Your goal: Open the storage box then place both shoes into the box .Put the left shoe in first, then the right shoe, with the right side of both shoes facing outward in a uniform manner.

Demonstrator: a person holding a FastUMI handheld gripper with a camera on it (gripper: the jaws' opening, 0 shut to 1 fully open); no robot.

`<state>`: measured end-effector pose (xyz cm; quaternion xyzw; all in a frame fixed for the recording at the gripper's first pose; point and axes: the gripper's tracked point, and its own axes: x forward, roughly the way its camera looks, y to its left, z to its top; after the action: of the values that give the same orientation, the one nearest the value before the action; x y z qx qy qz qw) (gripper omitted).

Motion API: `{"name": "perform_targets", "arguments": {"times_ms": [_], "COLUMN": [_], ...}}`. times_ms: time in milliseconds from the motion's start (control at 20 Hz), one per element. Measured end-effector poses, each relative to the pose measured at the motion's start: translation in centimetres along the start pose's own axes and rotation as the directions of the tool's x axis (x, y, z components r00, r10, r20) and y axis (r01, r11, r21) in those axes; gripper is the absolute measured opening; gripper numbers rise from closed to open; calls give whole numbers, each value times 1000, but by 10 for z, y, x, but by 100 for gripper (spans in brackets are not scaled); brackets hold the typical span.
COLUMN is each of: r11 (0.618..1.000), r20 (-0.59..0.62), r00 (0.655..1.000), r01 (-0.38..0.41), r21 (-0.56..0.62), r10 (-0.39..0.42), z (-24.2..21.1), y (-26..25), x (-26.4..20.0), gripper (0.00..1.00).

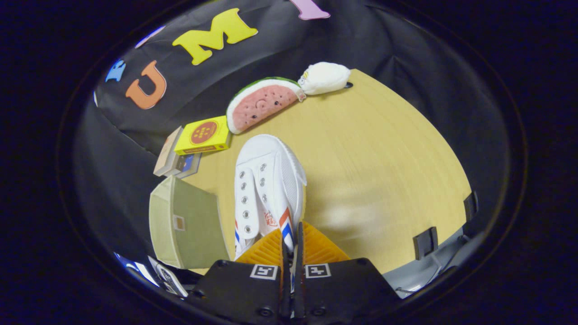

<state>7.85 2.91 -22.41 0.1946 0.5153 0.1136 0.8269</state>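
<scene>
One white shoe with red and blue side stripes and bare metal eyelets hung from the tool, its toe pointing toward twelve o'clock and its heel side wall pinched in the narrow slot between the two fingers, which pressed on it from both sides. Whether the sole touched the counter could not be told, though a soft shadow lay on the wood just at three o'clock of the shoe. At nine o'clock of the shoe, just beside it, stood the storage box, a pale green fabric thing with a small label patch on the facing panel; whether it was open could not be told from this angle. Beyond the box, at about eleven o'clock from the fingers, a yellow carton with a red round mark rested on a small stack of flat packs near the counter's far rim. At twelve o'clock of the shoe's toe, a short way off, lay a plush watermelon slice, and touching its end, at one o'clock, sat a white plush toy. At four o'clock of the fingers, two dark clips stuck up along the near edge of the counter, well apart from the shoe.
</scene>
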Motion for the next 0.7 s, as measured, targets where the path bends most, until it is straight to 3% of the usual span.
{"name": "perform_targets", "arguments": {"times_ms": [250,450,700], "r11": [999,994,985], "r20": [53,62,56], "r00": [998,995,997], "r01": [-39,-73,-34], "r21": [-37,-77,-170], "r10": [41,78,44], "z": [-19,-41,-66], "y": [118,203,263], "x": [-17,-1,39], "gripper": [8,8,8]}}
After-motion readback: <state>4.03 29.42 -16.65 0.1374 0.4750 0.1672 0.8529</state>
